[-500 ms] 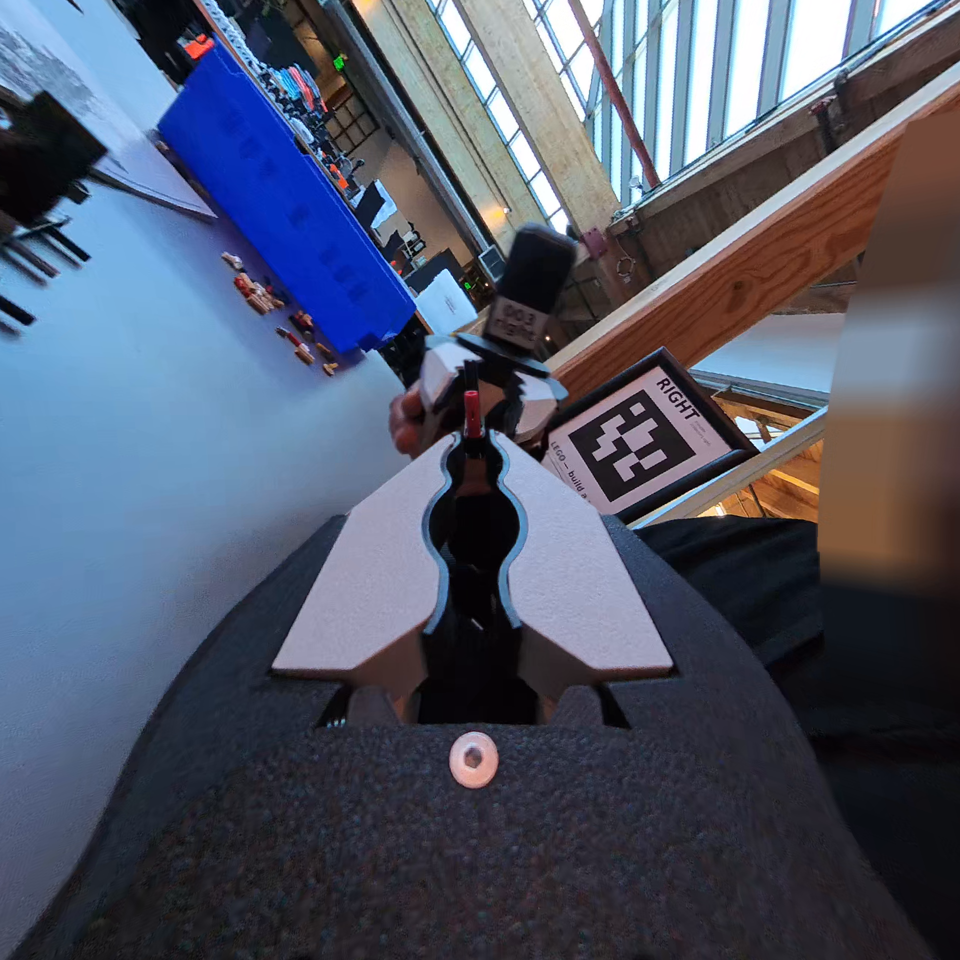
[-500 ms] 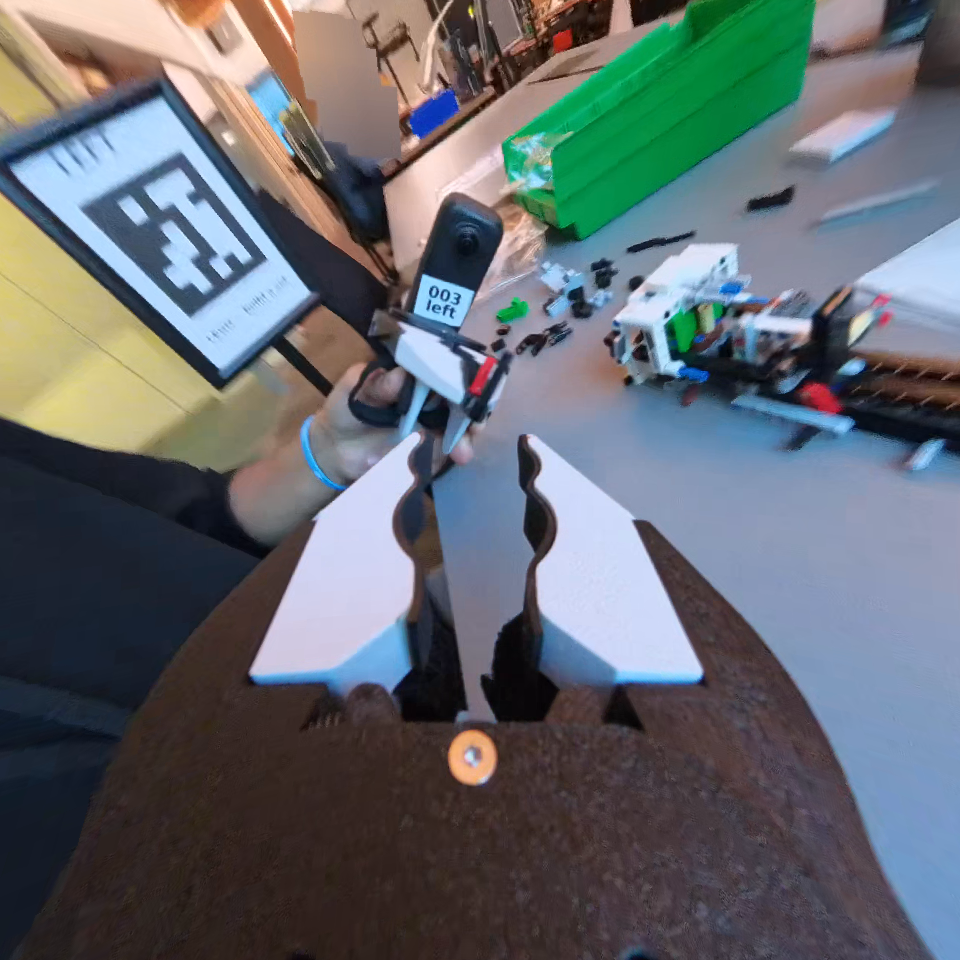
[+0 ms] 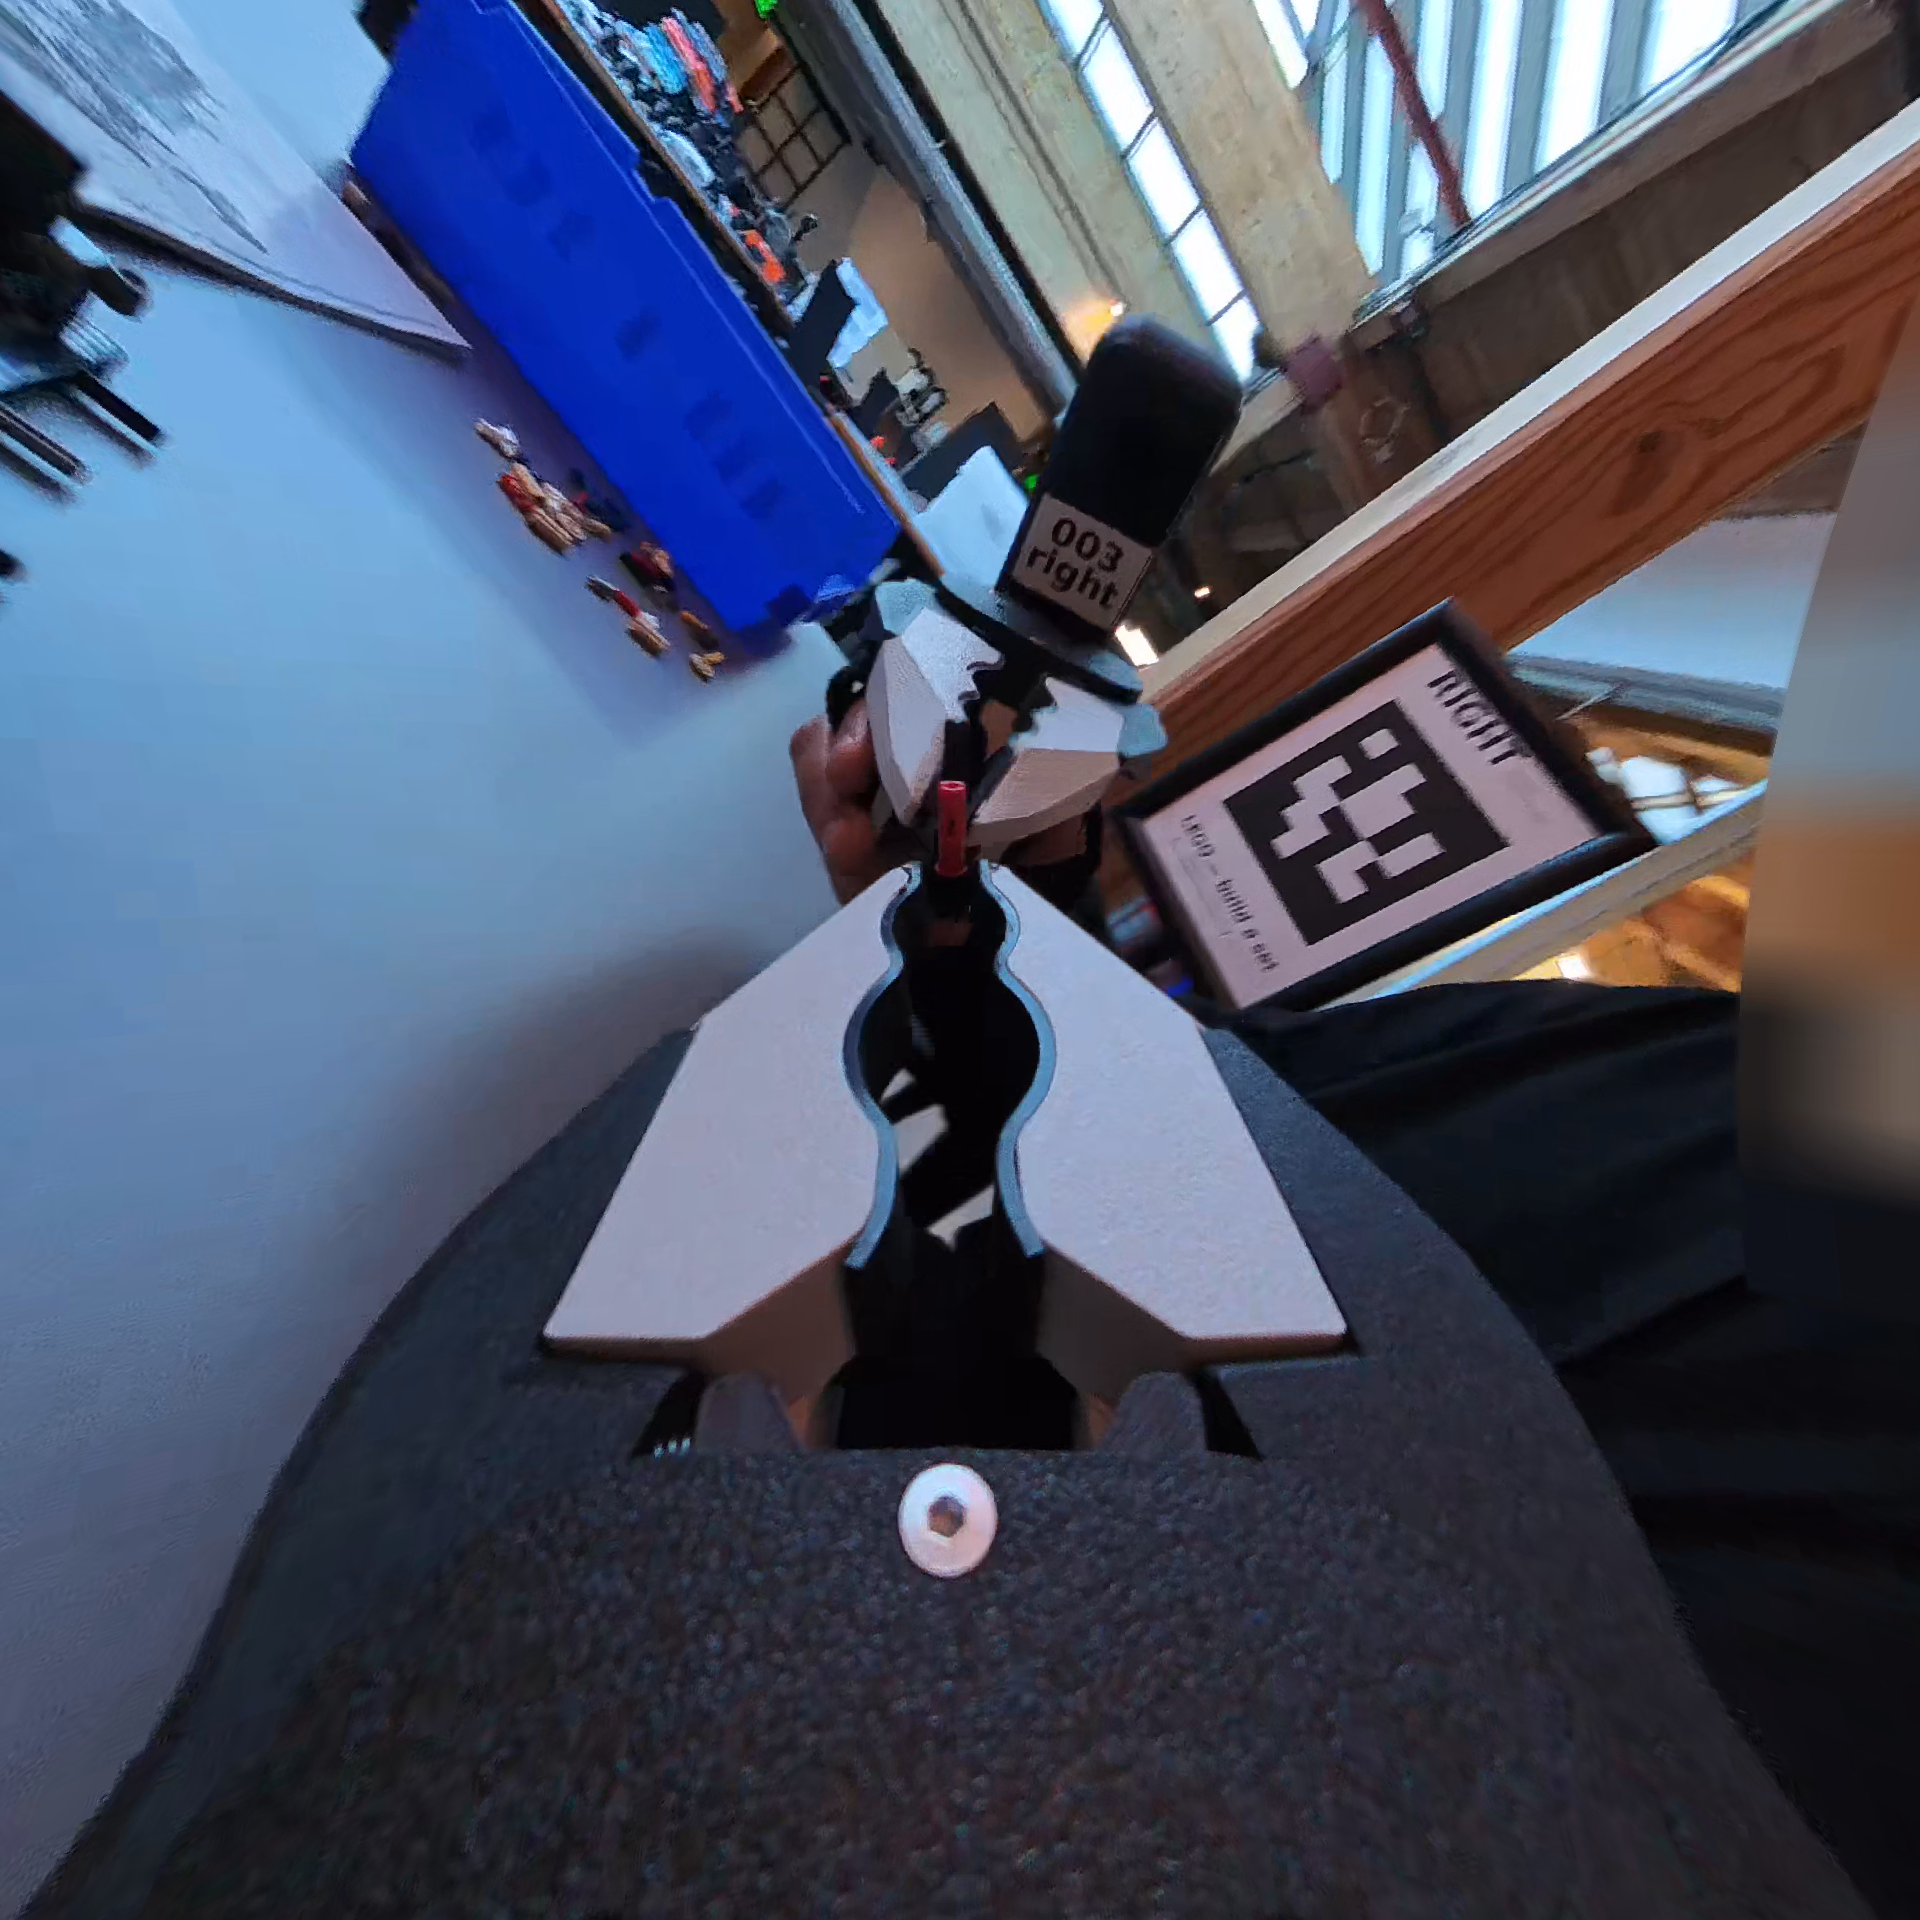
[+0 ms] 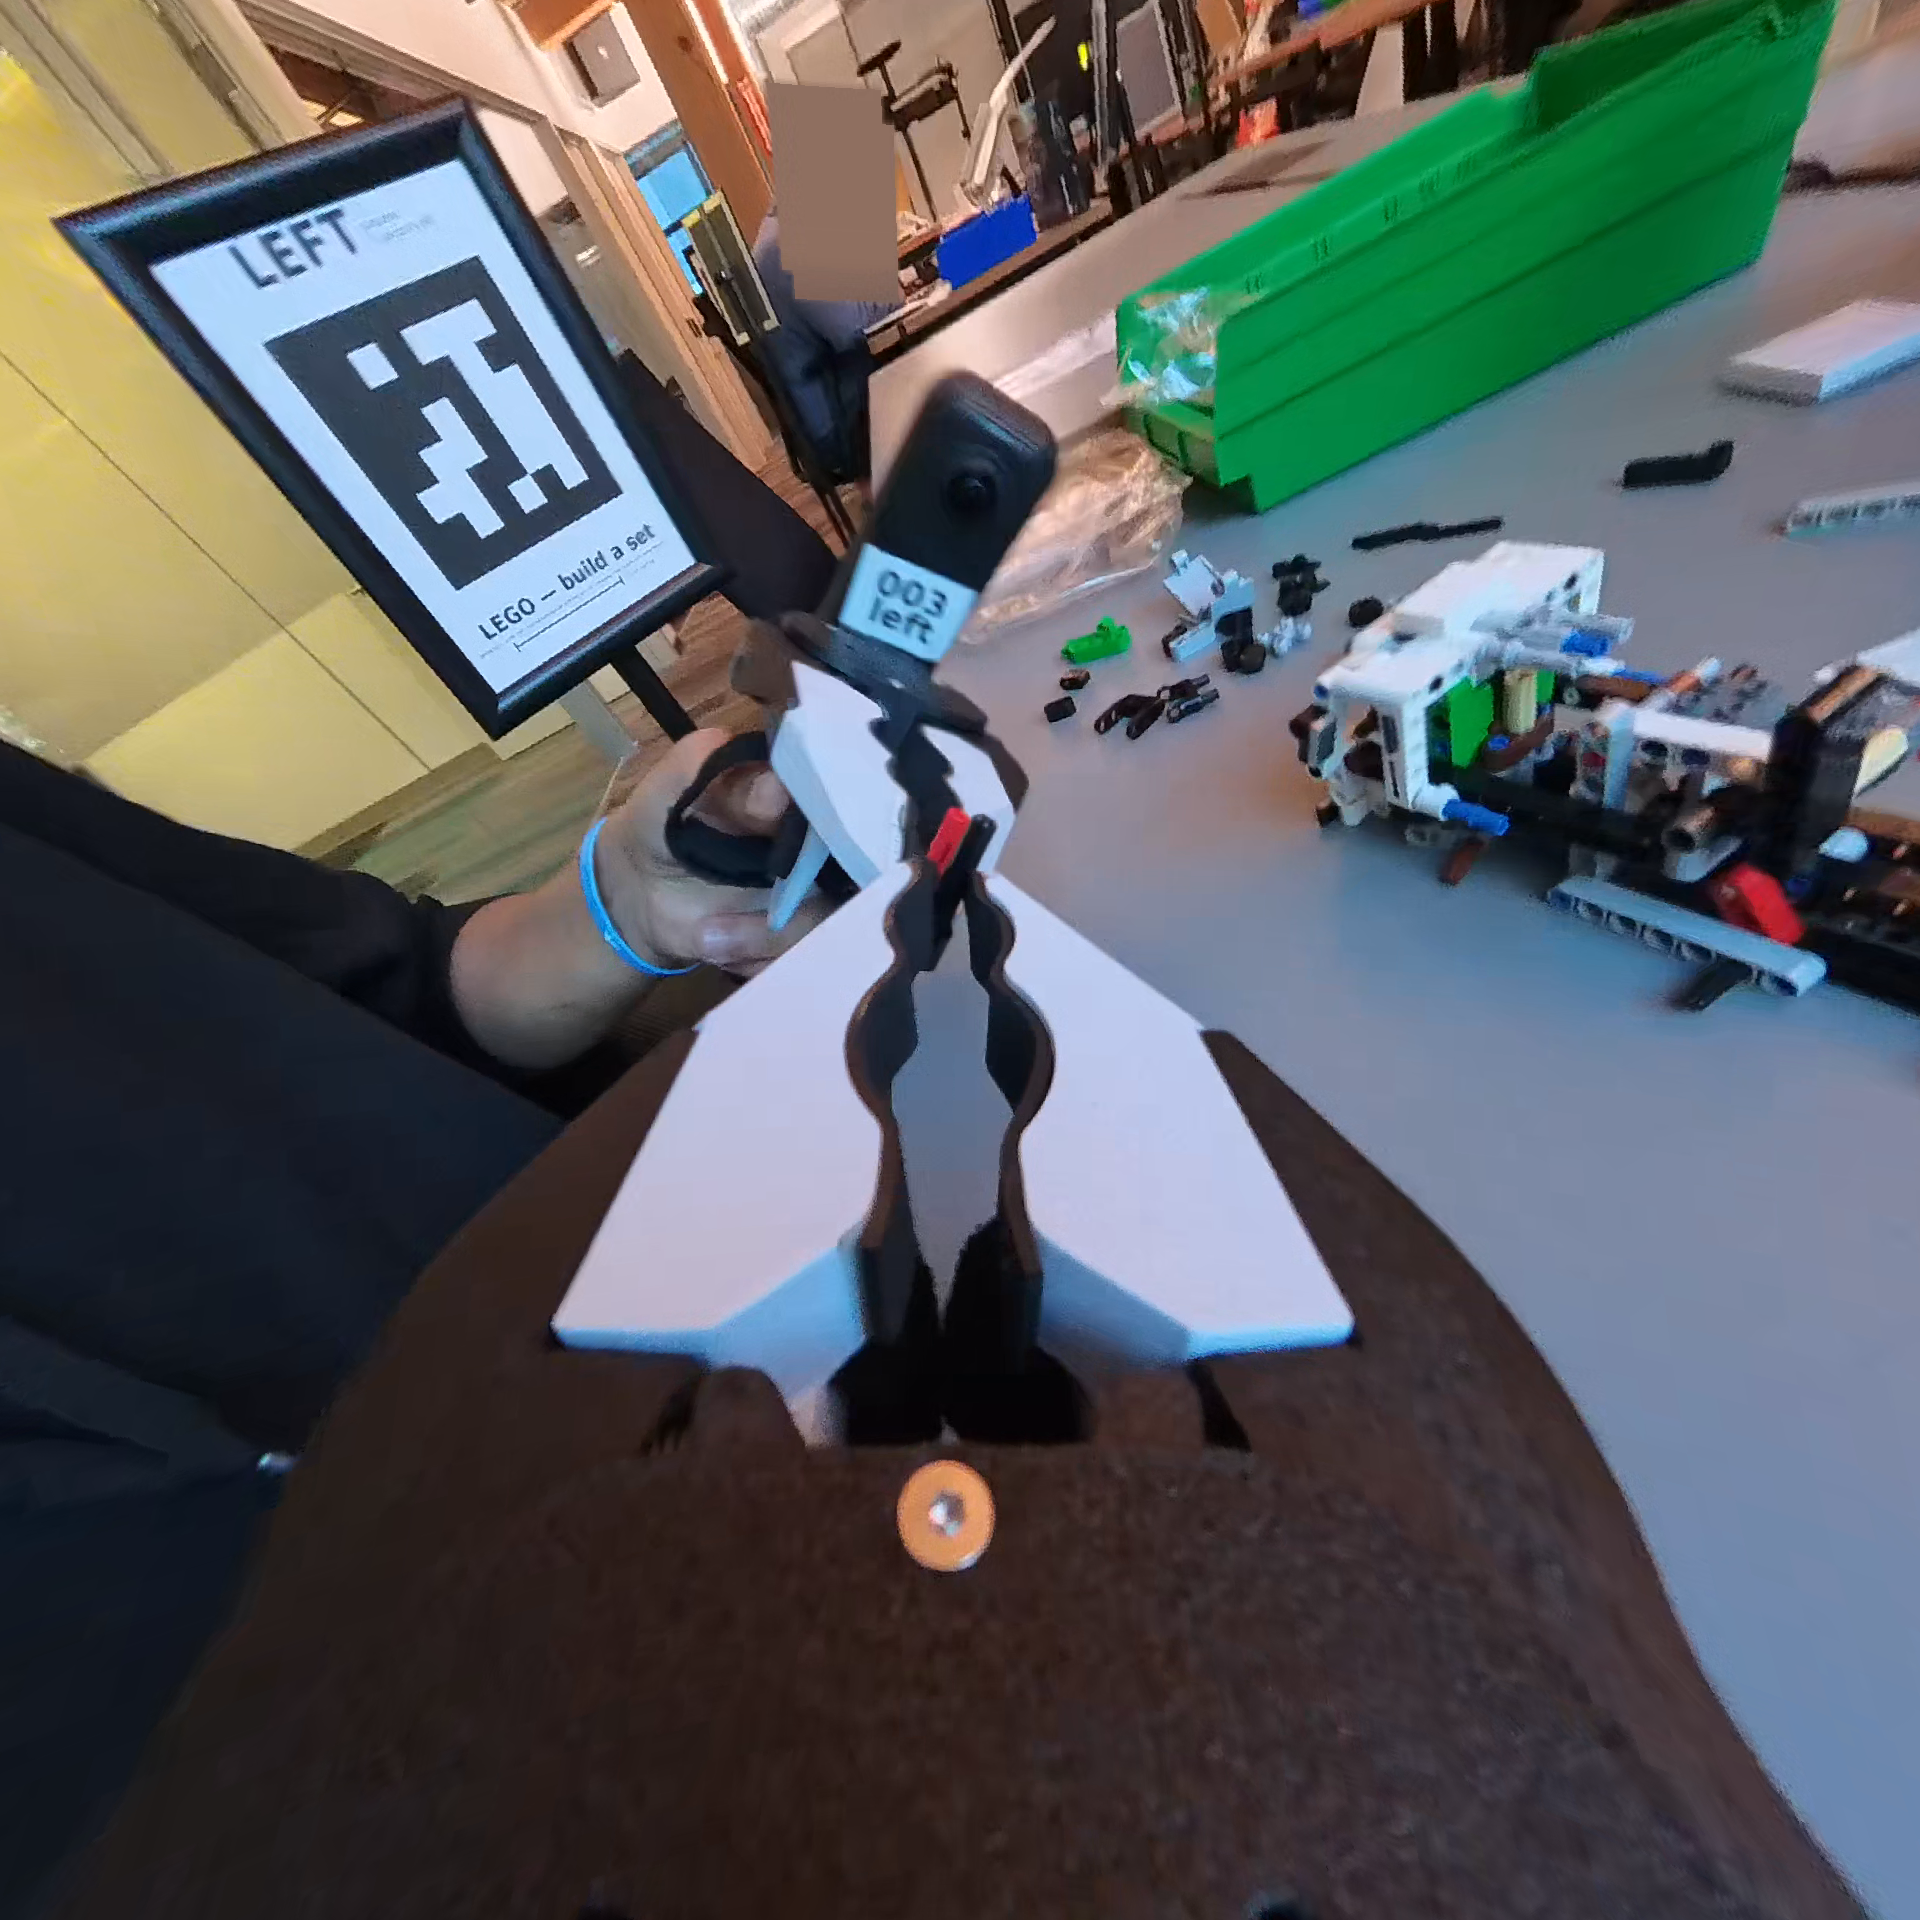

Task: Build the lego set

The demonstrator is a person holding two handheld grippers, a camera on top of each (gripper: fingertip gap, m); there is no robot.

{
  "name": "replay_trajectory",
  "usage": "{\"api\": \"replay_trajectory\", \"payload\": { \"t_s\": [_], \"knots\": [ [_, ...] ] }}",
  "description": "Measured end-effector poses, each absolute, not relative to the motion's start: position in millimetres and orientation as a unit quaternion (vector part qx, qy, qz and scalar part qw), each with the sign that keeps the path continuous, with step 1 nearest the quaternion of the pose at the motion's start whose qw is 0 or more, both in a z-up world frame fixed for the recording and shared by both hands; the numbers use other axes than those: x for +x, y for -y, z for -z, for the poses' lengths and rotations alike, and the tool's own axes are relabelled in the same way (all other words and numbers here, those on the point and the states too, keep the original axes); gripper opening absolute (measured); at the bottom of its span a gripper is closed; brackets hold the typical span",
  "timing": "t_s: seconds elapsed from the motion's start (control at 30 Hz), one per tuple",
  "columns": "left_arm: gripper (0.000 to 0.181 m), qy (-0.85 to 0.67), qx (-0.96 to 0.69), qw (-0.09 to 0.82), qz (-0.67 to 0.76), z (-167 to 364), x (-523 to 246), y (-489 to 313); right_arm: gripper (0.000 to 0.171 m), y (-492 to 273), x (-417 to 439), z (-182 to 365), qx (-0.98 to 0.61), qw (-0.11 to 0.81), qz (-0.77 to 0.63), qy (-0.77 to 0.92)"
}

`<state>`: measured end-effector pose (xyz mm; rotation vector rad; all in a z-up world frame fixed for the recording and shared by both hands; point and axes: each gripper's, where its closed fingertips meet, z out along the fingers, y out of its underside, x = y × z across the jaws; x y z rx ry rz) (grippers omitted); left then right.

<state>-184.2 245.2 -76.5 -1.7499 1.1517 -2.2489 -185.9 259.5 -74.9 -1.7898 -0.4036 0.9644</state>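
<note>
The counter [image 4: 1455,1195] carries the big things: a green bin [image 4: 1455,291] at the back and the half-built lego model [image 4: 1558,748] well to the right of your hands, with loose black and green pieces [image 4: 1174,665] between the two. In the left wrist view a blue bin [image 3: 623,343] stands behind a scatter of small brown parts [image 3: 592,540].

Half a second ago your right tongs [image 4: 940,883] stood apart with nothing between them; now they have narrowed and closed in tip to tip on your left tongs [image 3: 945,883]. Those are pinched on a dark piece [image 3: 940,914] carrying the small red pin [image 3: 948,826], held up in the air above the counter's near edge. Whether the right tongs actually bear on the pin yet, you cannot tell: the tips overlap it in both views. This reads as a mid-air hand-over or seating of the pin, so the model itself has yet to receive it.
</note>
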Motion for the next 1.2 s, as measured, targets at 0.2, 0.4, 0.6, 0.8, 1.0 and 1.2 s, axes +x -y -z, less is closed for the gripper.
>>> {"api": "replay_trajectory", "payload": {
  "t_s": [0.2,0.4,0.6,0.8,1.0,1.2],
  "knots": [
    [0.006,-0.447,-0.59,0.183,0.647,86,-168,-269,0.029,-277,-142,82,-0.76,0.534,-0.35,0.119],
    [0.007,-0.462,-0.625,0.317,0.544,98,-149,-311,0.035,-277,-67,110,-0.82,0.551,-0.125,0.093],
    [0.007,-0.522,-0.61,0.37,0.468,110,-131,-322,0.022,-261,-33,129,-0.835,0.547,-0.028,0.046],
    [0.007,-0.499,-0.608,0.319,0.529,106,-99,-316,0.022,-265,-13,139,-0.848,0.524,-0.074,-0.027],
    [0.007,-0.526,-0.617,0.291,0.508,122,-76,-314,0.021,-282,-2,151,-0.856,0.506,-0.098,-0.037],
    [0.007,-0.519,-0.621,0.265,0.524,117,-61,-314,0.02,-287,3,154,-0.863,0.493,-0.113,-0.025]
  ]
}}
